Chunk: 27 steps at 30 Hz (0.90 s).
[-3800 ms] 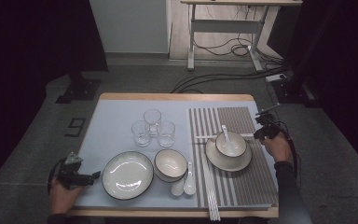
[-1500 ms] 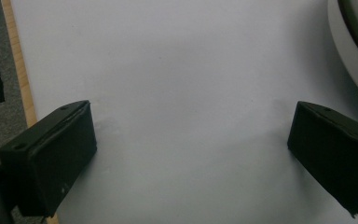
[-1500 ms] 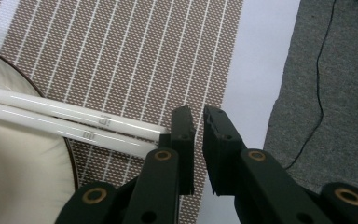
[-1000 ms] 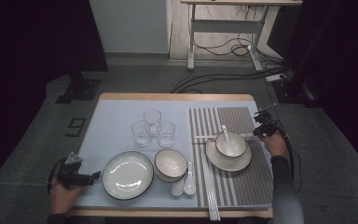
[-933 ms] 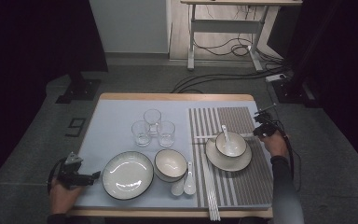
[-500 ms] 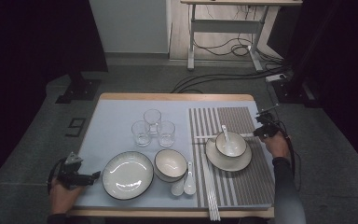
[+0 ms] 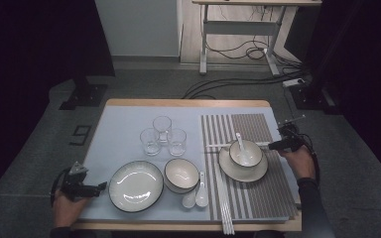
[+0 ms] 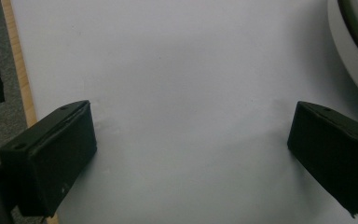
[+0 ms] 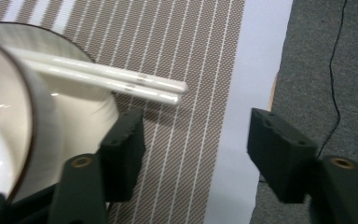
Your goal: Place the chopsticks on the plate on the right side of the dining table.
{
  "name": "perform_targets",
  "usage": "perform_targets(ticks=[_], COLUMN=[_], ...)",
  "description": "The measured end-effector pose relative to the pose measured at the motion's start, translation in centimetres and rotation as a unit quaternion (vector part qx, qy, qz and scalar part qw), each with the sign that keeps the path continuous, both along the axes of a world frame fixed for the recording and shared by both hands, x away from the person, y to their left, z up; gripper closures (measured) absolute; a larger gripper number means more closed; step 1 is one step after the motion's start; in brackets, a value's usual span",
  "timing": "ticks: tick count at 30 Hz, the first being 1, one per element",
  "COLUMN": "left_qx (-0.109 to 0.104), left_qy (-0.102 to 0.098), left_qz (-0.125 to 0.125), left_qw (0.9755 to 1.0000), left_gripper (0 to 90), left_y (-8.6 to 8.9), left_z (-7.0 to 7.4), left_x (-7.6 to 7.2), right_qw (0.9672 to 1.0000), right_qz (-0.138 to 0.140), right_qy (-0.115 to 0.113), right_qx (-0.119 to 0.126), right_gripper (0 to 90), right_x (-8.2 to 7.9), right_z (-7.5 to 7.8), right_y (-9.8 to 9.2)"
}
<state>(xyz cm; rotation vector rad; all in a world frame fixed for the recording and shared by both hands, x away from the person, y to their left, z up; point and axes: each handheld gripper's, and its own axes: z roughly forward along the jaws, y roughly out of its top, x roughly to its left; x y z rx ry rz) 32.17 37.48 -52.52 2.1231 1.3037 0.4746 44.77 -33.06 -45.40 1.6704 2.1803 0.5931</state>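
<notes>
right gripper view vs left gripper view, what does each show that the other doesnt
Right gripper view: a pair of white chopsticks lying across a plate under a bowl, on a striped placemat, with the right gripper open and nothing between its jaws. Left gripper view: the rim of a large plate beside the open left gripper. Both: pale blue table cover and grey floor.

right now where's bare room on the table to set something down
Free: the pale cloth behind and left of the glasses, and the striped mat in front of the stacked plate. Crowded: the front middle, where large plate, bowl, spoons and chopsticks sit close.
</notes>
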Motion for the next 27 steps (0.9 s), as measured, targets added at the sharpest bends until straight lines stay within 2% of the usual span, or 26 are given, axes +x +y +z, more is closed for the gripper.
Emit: perform_targets(ticks=[2, 6, 12, 15, 18, 21, 24, 27], left_qx=[0.000, 0.000, 0.000, -0.001, -0.001, -0.001, -0.001, -0.001], left_qy=[0.000, 0.000, 0.000, 0.000, 0.000, 0.000, 0.000, 0.001], left_qz=[0.000, 0.000, 0.000, 0.000, 0.000, 0.000, 0.000, -0.001], left_qw=[1.0000, 1.0000, 1.0000, 1.0000, 1.0000, 1.0000, 1.0000, 1.0000], left_gripper=[0.8, 0.8, 0.8, 0.8, 0.8, 0.8, 0.9, 0.9], left_y=[0.0, 0.0, 0.0, 0.0, 0.0, 0.0, 0.0, 0.0], left_z=[0.0, 0.0, 0.0, 0.0, 0.0, 0.0, 0.0, 0.0], left_x=[0.0, 0.0, 0.0, 0.0, 0.0, 0.0, 0.0, 0.0], right_qw=[1.0000, 0.9998, 0.9988, 0.9981, 0.9973, 0.9965, 0.9958, 0.9946], right_qz=[0.002, 0.009, 0.025, 0.035, 0.043, 0.049, 0.058, 0.070], right_qy=[-0.005, -0.017, -0.040, -0.050, -0.058, -0.065, -0.069, -0.074], right_qx=[-0.002, -0.003, 0.009, 0.012, 0.013, 0.020, 0.016, 0.018], right_gripper=[29.8, 25.0, 15.3, 13.5, 12.5, 7.6, 1.1, 0.0], right_x=[-0.6, -1.7, -3.6, -4.7, -5.9, -7.1, -8.1, -9.2], right_z=[0.4, 1.0, 1.7, 1.9, 2.1, 2.0, 1.8, 1.6], right_y=[0.1, 0.5, 0.9, 1.1, 1.4, 1.6, 2.0, 2.4])
